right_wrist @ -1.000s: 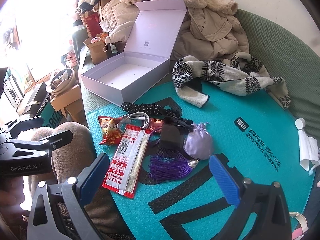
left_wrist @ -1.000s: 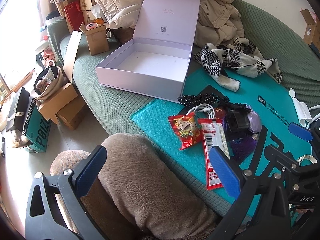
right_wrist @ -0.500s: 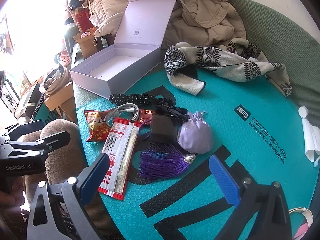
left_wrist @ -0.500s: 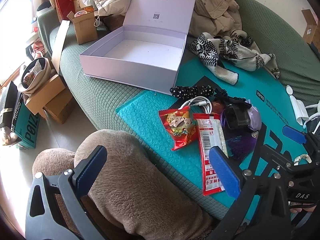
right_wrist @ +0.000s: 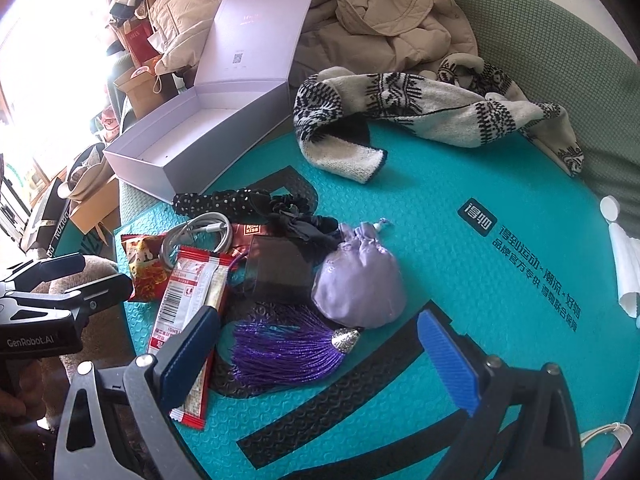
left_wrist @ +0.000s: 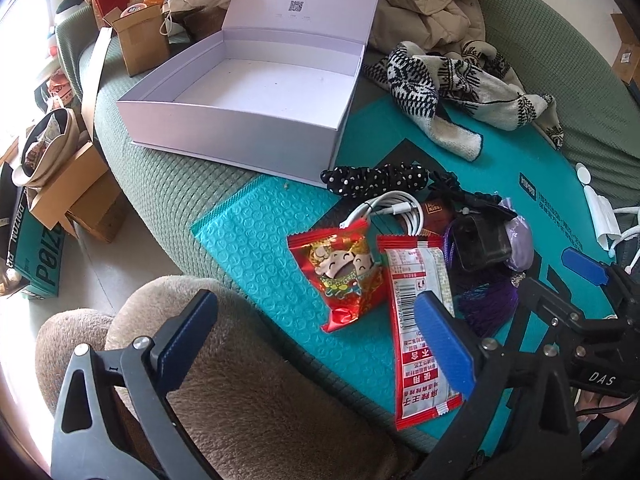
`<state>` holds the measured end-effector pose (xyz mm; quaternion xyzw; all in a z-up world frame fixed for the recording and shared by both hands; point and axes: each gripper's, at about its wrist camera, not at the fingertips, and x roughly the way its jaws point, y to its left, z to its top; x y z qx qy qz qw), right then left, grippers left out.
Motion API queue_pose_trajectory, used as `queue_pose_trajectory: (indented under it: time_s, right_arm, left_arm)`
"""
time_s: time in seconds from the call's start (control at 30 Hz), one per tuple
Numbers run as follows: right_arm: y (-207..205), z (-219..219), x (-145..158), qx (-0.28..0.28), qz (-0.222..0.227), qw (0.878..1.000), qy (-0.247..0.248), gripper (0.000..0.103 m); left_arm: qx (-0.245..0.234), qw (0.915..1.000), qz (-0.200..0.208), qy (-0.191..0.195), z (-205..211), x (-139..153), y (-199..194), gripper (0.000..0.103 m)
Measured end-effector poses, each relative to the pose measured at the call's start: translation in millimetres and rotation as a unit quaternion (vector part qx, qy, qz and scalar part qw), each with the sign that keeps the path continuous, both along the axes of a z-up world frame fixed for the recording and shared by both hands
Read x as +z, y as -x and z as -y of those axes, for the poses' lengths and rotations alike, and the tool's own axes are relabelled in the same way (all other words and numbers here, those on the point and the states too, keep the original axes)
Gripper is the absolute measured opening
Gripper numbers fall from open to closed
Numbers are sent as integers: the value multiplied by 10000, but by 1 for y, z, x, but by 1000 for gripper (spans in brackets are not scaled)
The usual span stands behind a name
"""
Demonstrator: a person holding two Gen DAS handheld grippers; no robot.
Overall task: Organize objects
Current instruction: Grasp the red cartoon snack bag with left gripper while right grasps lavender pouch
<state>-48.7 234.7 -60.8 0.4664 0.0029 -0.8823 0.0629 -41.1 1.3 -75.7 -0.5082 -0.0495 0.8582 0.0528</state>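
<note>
A pile lies on the teal mat (right_wrist: 460, 208): a red snack packet (left_wrist: 344, 272), a long red-and-white sachet (left_wrist: 420, 320), a coiled white cable (left_wrist: 396, 208), a dotted black hairband (left_wrist: 376, 180), a black case (right_wrist: 280, 268), a lilac pouch (right_wrist: 356, 284) and a purple tassel (right_wrist: 288, 352). Behind it stands an empty lilac box (left_wrist: 256, 80) with its lid up. My left gripper (left_wrist: 316, 340) hovers open near the snack packet. My right gripper (right_wrist: 320, 344) is open just above the tassel, holding nothing.
A patterned knit scarf (right_wrist: 400, 100) and beige coats (right_wrist: 380, 12) lie behind the pile on the green sofa (left_wrist: 168, 184). Cardboard boxes (left_wrist: 76, 196) sit on the floor at left. A person's fleece-covered knee (left_wrist: 240, 400) is under my left gripper. White paper items (right_wrist: 628, 264) lie at right.
Both grippers have moved forward and lower toward the pile, so the box and objects look larger. Nothing was picked up, and both stay open.
</note>
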Motion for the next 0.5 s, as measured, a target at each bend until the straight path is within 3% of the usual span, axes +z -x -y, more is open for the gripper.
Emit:
queue_pose_trajectory:
  time_s: [0.3,0.5]
  right_arm:
    - [17,-7,-9,-166,-16,9999,32,99]
    - [28,-12,-15,-281,-51,9996,4,92]
  left_arm:
    - [-67,9997,193,-102,-5,-14,19,93]
    - [-117,9993,283,-235,-8,-22,28,84]
